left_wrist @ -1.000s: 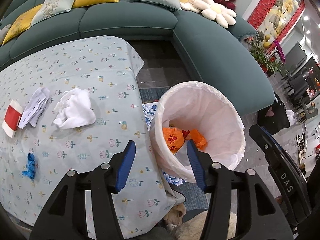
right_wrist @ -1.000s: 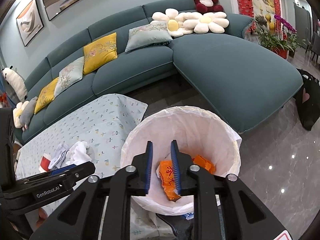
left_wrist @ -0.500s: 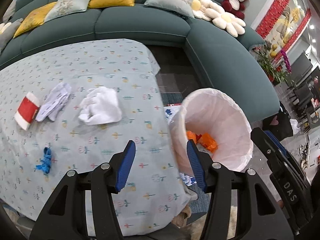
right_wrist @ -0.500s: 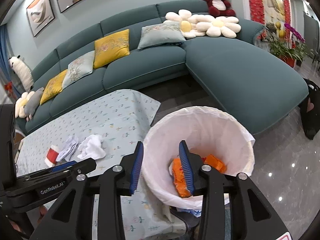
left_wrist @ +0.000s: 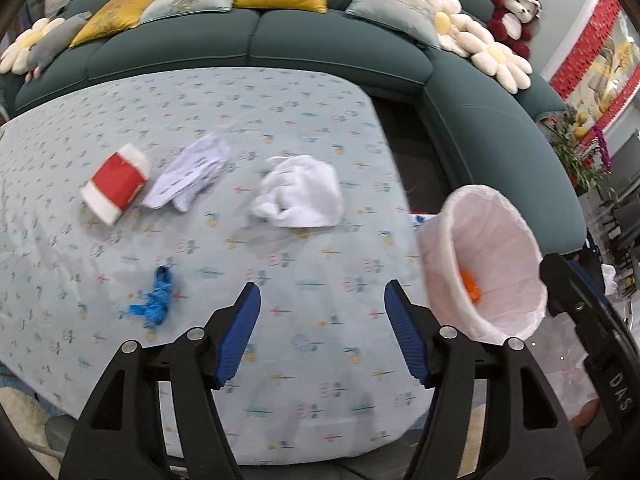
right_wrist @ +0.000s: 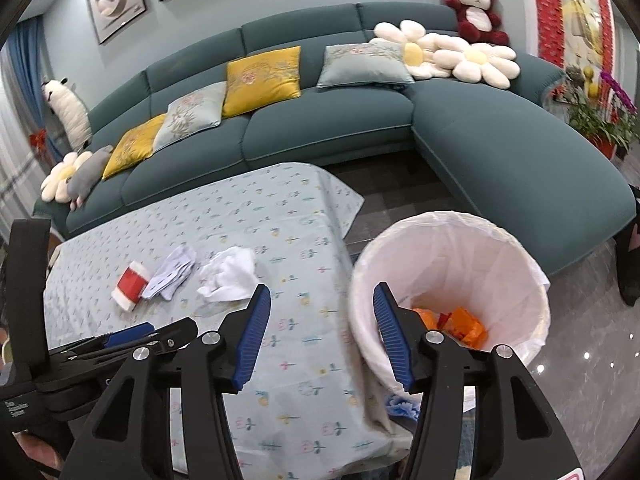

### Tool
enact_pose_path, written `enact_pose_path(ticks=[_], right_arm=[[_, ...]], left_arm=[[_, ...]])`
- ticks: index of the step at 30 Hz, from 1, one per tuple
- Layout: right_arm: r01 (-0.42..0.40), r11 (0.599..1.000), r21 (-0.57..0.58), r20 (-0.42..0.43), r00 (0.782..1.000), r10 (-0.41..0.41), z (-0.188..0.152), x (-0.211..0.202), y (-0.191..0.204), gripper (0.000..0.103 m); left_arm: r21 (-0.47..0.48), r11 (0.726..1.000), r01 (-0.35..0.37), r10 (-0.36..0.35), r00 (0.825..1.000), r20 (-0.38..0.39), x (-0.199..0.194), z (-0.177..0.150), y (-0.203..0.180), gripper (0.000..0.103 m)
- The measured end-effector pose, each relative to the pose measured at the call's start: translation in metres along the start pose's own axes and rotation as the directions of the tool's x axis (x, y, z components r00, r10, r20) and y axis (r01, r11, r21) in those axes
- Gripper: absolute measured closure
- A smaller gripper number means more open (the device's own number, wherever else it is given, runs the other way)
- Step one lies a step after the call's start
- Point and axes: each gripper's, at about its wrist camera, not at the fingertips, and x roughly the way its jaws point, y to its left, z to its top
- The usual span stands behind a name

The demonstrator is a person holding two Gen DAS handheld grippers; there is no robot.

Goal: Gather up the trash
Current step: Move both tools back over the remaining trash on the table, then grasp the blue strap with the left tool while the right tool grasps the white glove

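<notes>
Ahead of the left gripper (left_wrist: 322, 334) lies bare table (left_wrist: 320, 92); the tissue (left_wrist: 300, 192) sits farther on. The bin (left_wrist: 486, 264) stands close at its right.

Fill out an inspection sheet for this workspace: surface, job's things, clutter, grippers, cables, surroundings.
Surface: table under a pale floral tablecloth, cloth draped over the edges.
Job's things: crumpled white tissue, white printed paper wad, red and white pack and blue scrap all lie on the tablecloth; white-lined bin stands beside the table with orange wrappers inside.
Clutter: nothing seen.
Grippers: left gripper and right gripper both open and empty, jaws just opened wider.
Cables: nothing seen.
Surroundings: teal sectional sofa with cushions, flower pillows and a red plush bear; potted plant at right.
</notes>
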Motion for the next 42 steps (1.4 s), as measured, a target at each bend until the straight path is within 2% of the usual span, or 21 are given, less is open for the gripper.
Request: enact_pose_path(ticks=[10, 15, 26, 28, 35, 38, 40, 42], right_arm=[[-0.029, 0.998, -0.055, -0.029, 0.999, 0.027, -0.007, 0.008, 0.040, 0.043], [-0.044, 0.996, -0.072, -0.047, 0.998, 0.041, -0.009, 0.014, 0.055, 0.041], [-0.071, 0.992, -0.108, -0.106, 0.993, 0.059, -0.017, 0.042, 0.087, 0.040], [-0.072, 0.991, -0.113, -0.115, 0.992, 0.059, -0.018, 0.047, 0.091, 0.040], [-0.078, 0.990, -0.120, -0.150, 0.987, 0.060, -0.020, 0.069, 0.101, 0.039], [-0.080, 0.989, -0.125, -0.163, 0.985, 0.059, -0.018, 0.080, 0.103, 0.039], [-0.081, 0.989, -0.126, -0.175, 0.983, 0.058, -0.017, 0.090, 0.106, 0.039], [-0.082, 0.988, -0.130, -0.184, 0.981, 0.057, -0.015, 0.098, 0.108, 0.039]], left_arm=[[-0.080, 0.996, -0.040, 0.040, 0.999, -0.005, -0.003, -0.010, 0.051, 0.035], [-0.122, 0.990, -0.071, 0.071, 0.997, -0.008, 0.000, -0.016, 0.078, 0.025], [-0.163, 0.979, -0.119, 0.108, 0.992, -0.070, 0.024, -0.023, 0.126, 0.025], [-0.161, 0.979, -0.127, 0.114, 0.990, -0.088, 0.031, -0.025, 0.131, 0.026], [-0.163, 0.979, -0.121, 0.097, 0.985, -0.144, 0.053, -0.029, 0.143, 0.045], [-0.162, 0.979, -0.122, 0.097, 0.983, -0.157, 0.059, -0.026, 0.144, 0.046], [-0.160, 0.980, -0.117, 0.091, 0.982, -0.163, 0.063, -0.024, 0.144, 0.052], [-0.150, 0.982, -0.113, 0.089, 0.983, -0.159, 0.065, -0.021, 0.143, 0.065]])
